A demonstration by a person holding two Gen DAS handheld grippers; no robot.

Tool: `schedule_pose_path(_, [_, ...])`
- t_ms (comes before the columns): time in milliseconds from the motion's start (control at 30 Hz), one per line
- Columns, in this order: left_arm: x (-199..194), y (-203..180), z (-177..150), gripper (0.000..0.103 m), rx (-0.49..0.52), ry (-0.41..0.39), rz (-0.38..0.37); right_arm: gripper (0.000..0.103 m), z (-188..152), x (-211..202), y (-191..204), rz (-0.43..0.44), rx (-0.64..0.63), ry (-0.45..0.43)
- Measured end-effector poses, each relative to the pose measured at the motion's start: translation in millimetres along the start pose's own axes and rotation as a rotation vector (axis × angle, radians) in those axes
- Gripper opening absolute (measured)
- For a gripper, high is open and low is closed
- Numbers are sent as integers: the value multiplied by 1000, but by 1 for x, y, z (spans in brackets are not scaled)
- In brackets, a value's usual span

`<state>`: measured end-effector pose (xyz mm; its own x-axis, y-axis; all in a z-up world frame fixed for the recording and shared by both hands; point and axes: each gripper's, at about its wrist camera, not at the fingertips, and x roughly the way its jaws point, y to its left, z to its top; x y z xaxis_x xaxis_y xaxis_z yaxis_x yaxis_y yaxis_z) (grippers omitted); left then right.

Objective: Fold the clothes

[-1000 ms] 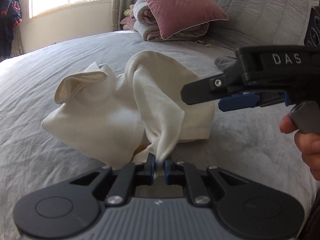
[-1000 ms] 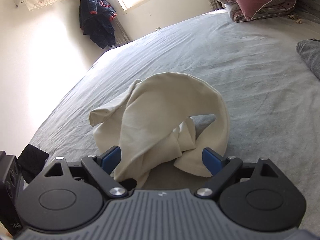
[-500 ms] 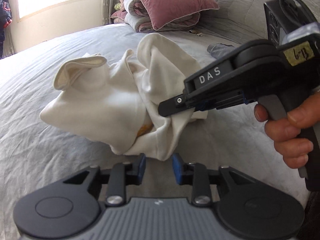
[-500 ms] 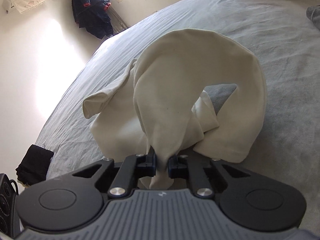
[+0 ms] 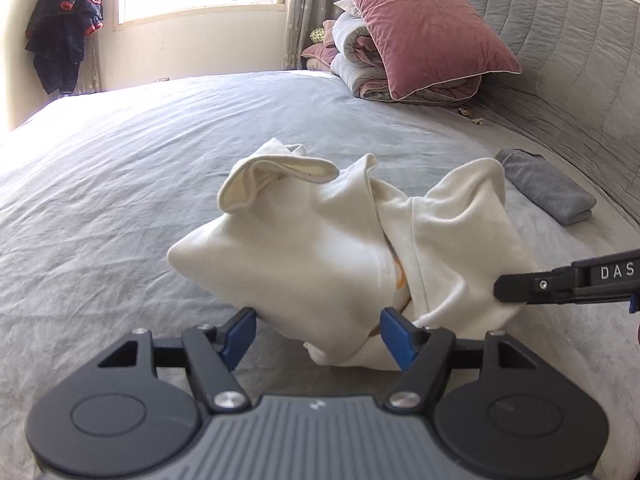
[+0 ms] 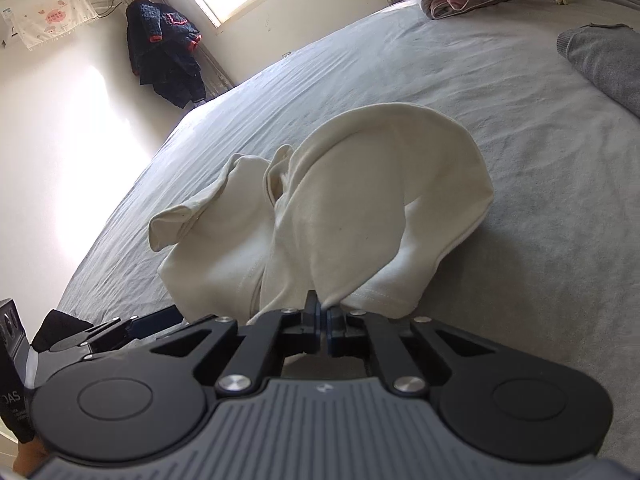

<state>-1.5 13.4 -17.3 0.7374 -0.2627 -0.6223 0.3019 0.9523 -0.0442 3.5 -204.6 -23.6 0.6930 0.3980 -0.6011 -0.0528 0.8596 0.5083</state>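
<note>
A crumpled cream garment lies bunched on the grey bed sheet. My left gripper is close in front of it, and its jaws are opening. The garment's near edge bulges between the blue pads, which do not press on it. My right gripper is shut on a fold of the cream garment and holds that fold up off the bed. In the left wrist view, the right gripper comes in from the right, its tip at the cloth's right side.
A folded grey cloth lies to the right of the garment. At the head of the bed, a pink pillow rests on a folded duvet, against a grey quilted headboard. A dark jacket hangs by the window.
My left gripper has let go of the fold it pinched and spread its jaws wide. My right gripper, open a second ago, has shut on a fold of the garment and lifted it.
</note>
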Motion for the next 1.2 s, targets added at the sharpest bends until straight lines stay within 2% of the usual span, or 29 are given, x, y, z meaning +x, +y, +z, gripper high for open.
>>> schedule_pose_path(167, [4, -12, 3, 71, 53, -24, 38, 4, -4, -1, -11, 8, 18, 23])
schedule_pose_path(233, [10, -17, 7, 71, 73, -37, 61, 7, -6, -1, -13, 16, 26, 36])
schedule_pose_path(300, [11, -19, 11, 71, 82, -52, 79, 16, -7, -1, -15, 16, 47, 44])
schedule_pose_path(467, [8, -24, 19, 71, 98, -99, 136, 16, -9, -1, -16, 27, 76, 59])
schedule_pose_path(533, [5, -25, 21, 71, 108, -120, 162, 23, -9, -1, -15, 32, 86, 62])
schedule_pose_path(567, [4, -26, 22, 71, 111, -132, 169, 39, -9, -1, -15, 35, 93, 62])
schedule_pose_path(600, [3, -27, 24, 71, 112, -147, 171, 50, -9, -1, -14, 40, 102, 57])
schedule_pose_path(667, [-1, -27, 26, 71, 110, -180, 158, 50, -9, 0, -12, 53, 109, 54])
schedule_pose_path(767, [-2, -28, 29, 71, 114, -196, 88, 50, -8, 2, -10, 66, 126, 49])
schedule_pose_path(900, [17, -26, 28, 70, 111, -98, -12, 50, -13, 12, -10, 66, 174, 63])
schedule_pose_path(1000, [31, -23, 22, 69, 117, -44, -2, 49, -16, 20, -12, 61, 203, 75])
schedule_pose_path(1100, [32, -18, 19, 69, 130, -26, -28, 39, -19, 27, -16, 56, 229, 81])
schedule_pose_path(1200, [31, -23, 13, 69, 253, -12, -54, 39, -20, 33, -24, 86, 289, 72])
